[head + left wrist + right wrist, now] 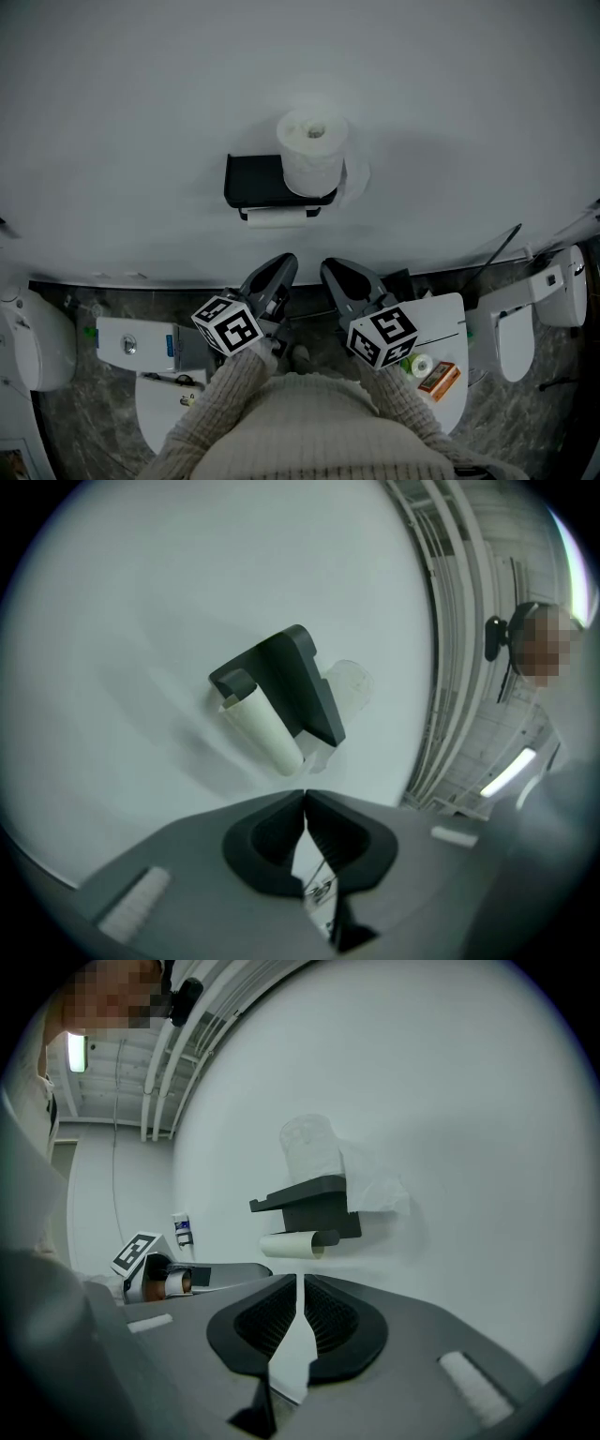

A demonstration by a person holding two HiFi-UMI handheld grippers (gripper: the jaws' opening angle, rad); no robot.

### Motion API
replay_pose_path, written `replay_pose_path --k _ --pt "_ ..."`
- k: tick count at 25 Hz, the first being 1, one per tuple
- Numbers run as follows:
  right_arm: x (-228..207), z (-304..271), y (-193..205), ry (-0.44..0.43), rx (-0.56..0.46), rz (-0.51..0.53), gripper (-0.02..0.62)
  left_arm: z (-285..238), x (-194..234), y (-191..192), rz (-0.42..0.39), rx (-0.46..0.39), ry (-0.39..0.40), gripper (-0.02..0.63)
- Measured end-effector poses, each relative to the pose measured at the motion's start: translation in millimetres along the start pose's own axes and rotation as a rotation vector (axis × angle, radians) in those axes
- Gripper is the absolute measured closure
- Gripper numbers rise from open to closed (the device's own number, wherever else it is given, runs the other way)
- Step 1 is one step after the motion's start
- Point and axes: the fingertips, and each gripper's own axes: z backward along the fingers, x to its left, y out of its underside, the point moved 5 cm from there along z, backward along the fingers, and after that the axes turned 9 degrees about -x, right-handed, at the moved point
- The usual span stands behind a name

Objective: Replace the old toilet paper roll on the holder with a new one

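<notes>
A black wall holder [255, 181] carries a full white toilet roll [314, 150] standing upright on its shelf, with a loose sheet hanging at the right. Under the shelf sits the bare cardboard core [277, 217]. My left gripper [281, 266] and right gripper [336, 272] hover side by side just below the holder, both shut and empty. In the left gripper view the core [266, 732] and holder [298, 684] lie ahead of the closed left gripper [306, 795]. The right gripper view has the roll [309, 1151], holder [309, 1202] and core [291, 1244] beyond the closed right gripper [300, 1280].
White toilets stand at the far left [36, 342] and right [525, 328] on a dark marbled floor. A white box [131, 342] lies lower left. A white surface [452, 384] at lower right holds an orange box [439, 378] and a small tape roll [422, 366].
</notes>
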Motion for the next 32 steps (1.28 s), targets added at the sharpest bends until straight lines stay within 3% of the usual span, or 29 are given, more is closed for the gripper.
replay_pose_path --k 13,23,32 --pt "-18.2 -8.7 -29.8 -0.003 -0.037 0.111 0.527 -13.2 11.8 -14.9 0.121 -0.133 0.033 0.599" --pt "-26.4 -19.9 -83.7 -0.062 -0.105 0.235 0.382 -23.8 20.7 -19.6 0.211 -0.208 0.027 0.458" --pt "-24.3 -46.3 -124.1 -0.099 -0.169 0.287 0.288 -35.3 23.3 -26.3 0.202 -0.222 0.039 0.359"
